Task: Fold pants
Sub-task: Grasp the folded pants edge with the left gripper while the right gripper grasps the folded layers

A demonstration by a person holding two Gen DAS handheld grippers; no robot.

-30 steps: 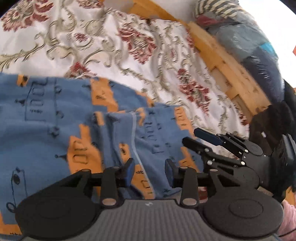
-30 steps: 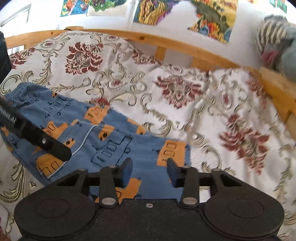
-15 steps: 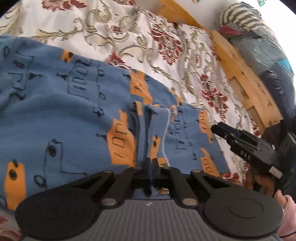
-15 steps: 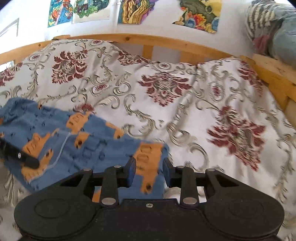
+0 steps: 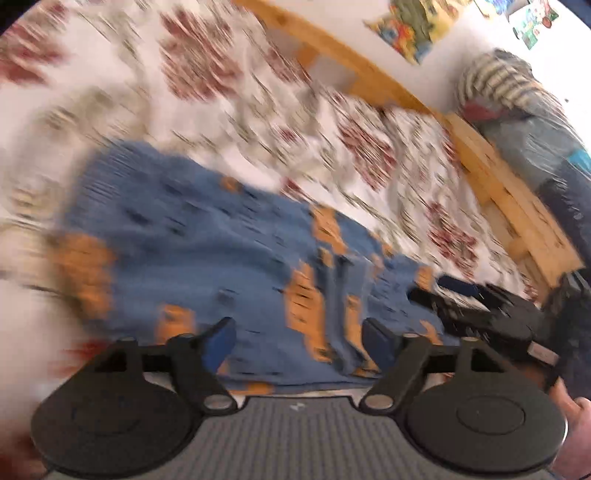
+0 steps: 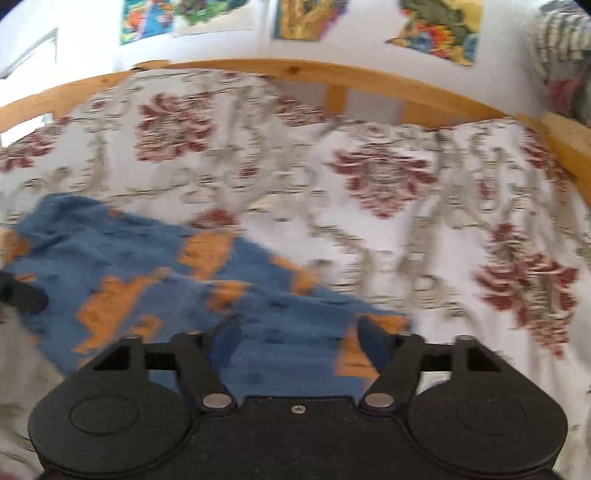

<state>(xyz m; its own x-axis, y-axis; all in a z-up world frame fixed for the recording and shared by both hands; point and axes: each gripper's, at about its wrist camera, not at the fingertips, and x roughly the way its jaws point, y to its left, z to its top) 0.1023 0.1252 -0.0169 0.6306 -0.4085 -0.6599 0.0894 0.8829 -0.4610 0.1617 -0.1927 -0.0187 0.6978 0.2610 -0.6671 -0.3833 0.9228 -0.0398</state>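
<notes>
The pants (image 5: 221,251), blue with orange patches, are spread on a bedspread (image 5: 369,122) patterned with red flowers and grey scrolls. In the left wrist view they are seen lying across the lower middle of the frame, with a raised lengthwise fold near their right part. Both views are blurred by motion, so finer details of the cloth cannot be made out.

The left gripper (image 5: 299,341) is held just above the near edge of the pants with its jaws spread wide; nothing is held between its blue fingertips (image 5: 219,341). The right gripper (image 6: 299,341) is likewise shown with its jaws wide apart and nothing gripped, positioned over the near right corner of the pants (image 6: 147,280), where an orange patch is seen beside its right finger. Whether either gripper touches the cloth cannot be told, probably because of the blur.

In the left wrist view the right gripper (image 5: 480,314) is seen at the right, near the right end of the pants, and part of a hand (image 5: 570,417) is visible at the frame's lower right edge. A wooden bed frame (image 6: 332,75) is seen beyond the bedspread, and colourful pictures (image 6: 306,18) are fixed on the white wall behind it.
</notes>
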